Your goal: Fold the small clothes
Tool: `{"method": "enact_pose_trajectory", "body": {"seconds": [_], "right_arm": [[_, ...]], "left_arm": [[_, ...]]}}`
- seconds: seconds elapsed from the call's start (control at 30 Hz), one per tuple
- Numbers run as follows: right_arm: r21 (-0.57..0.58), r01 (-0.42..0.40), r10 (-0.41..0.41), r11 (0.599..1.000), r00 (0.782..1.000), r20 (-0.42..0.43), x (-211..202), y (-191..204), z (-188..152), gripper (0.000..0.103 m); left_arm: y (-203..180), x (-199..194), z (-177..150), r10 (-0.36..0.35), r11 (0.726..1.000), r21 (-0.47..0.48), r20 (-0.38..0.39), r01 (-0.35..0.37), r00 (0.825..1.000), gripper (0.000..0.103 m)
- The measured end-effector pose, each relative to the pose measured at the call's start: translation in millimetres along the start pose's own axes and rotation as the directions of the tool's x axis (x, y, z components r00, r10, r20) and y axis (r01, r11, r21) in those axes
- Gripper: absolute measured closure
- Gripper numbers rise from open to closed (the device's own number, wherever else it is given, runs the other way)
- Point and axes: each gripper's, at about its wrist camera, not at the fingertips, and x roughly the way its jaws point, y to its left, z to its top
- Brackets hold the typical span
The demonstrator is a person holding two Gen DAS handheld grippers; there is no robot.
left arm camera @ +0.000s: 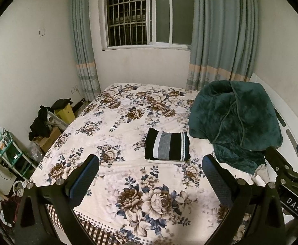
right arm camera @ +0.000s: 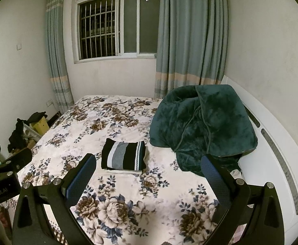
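A folded garment with black, white and grey stripes [left arm camera: 167,145] lies flat on the floral bedspread [left arm camera: 116,126], with a white folded piece showing under its near edge. It also shows in the right wrist view [right arm camera: 123,156]. My left gripper [left arm camera: 151,161] is open and empty, held above the bed's near part, well short of the garment. My right gripper [right arm camera: 148,161] is open and empty too, at a similar height. The right gripper's body shows at the right of the left wrist view [left arm camera: 287,175]; the left gripper's body shows at the left of the right wrist view [right arm camera: 4,169].
A crumpled dark green plush blanket [left arm camera: 234,122] is piled at the bed's right side against the white headboard [right arm camera: 275,143]. Boxes, dark clothes and a small shelf [left arm camera: 14,153] crowd the floor left of the bed. A window with curtains [left arm camera: 147,14] is behind.
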Motion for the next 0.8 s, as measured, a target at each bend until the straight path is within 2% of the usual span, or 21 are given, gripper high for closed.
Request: {"method": "enact_pose_trajectory", "body": {"seconds": [0.8], "right_arm": [[0.006,0.007,-0.007,1.0,1.0,0.002,-4.0,6.7,-5.1,0.0]], "left_arm": [[4.0,1.6,-2.2,0.002,1.0,-0.005,0.012,-0.002,1.0,0.0]]}}
